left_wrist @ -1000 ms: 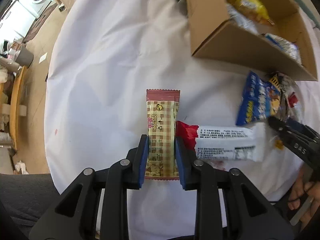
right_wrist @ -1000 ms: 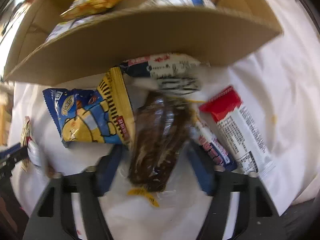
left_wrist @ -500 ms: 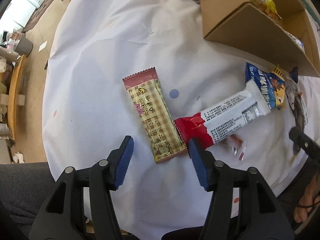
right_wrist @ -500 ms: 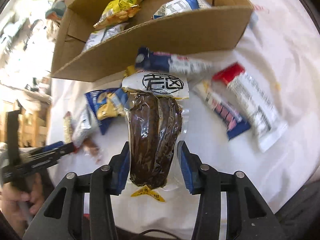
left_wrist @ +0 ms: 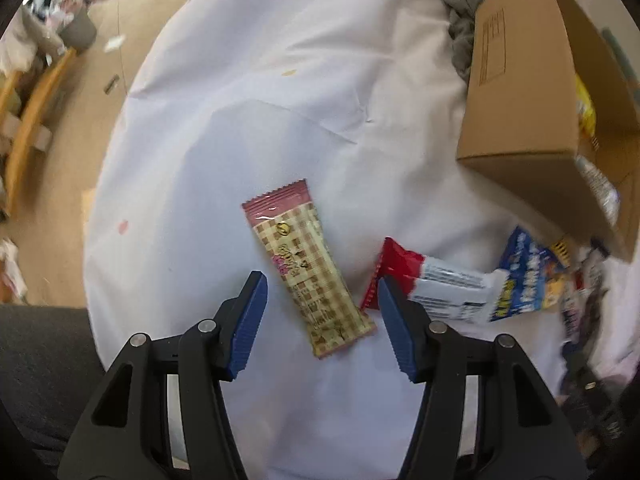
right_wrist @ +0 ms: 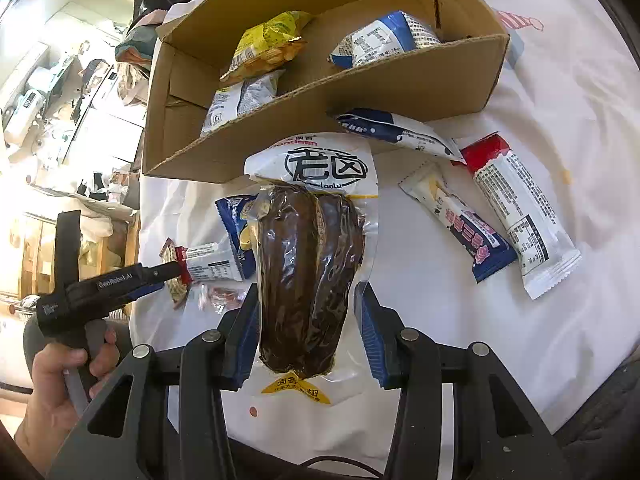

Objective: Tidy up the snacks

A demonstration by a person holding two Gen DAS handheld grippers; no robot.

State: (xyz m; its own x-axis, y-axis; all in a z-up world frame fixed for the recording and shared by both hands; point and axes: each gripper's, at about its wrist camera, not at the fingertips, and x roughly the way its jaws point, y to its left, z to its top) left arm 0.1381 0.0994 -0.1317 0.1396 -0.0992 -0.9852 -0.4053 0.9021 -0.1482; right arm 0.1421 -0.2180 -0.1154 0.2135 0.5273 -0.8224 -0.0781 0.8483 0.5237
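Observation:
My left gripper [left_wrist: 320, 312] is open over a checked beige snack bar with a maroon end [left_wrist: 308, 264] that lies flat on the white cloth. A red-and-white bar [left_wrist: 432, 280] lies just right of it. My right gripper [right_wrist: 306, 312] is shut on a vacuum pack of dark braised meat [right_wrist: 308, 272] and holds it above the table, in front of the open cardboard box [right_wrist: 360, 92]. The box holds a yellow bag [right_wrist: 268, 44] and blue-and-white packs [right_wrist: 384, 40]. The left gripper also shows in the right wrist view [right_wrist: 176, 276].
Loose snacks lie on the cloth in front of the box: a blue cartoon bag [left_wrist: 528, 280], a navy-and-white bar [right_wrist: 396, 132], a blue-and-pink bar [right_wrist: 460, 224], a red-and-white bar [right_wrist: 520, 208]. Grey fabric [left_wrist: 460, 28] lies behind the box. The round table's edge drops to the floor at left.
My left gripper opened, released the checked bar onto the cloth and drew back. My right gripper closed on the meat pack and lifted it, rising above the table.

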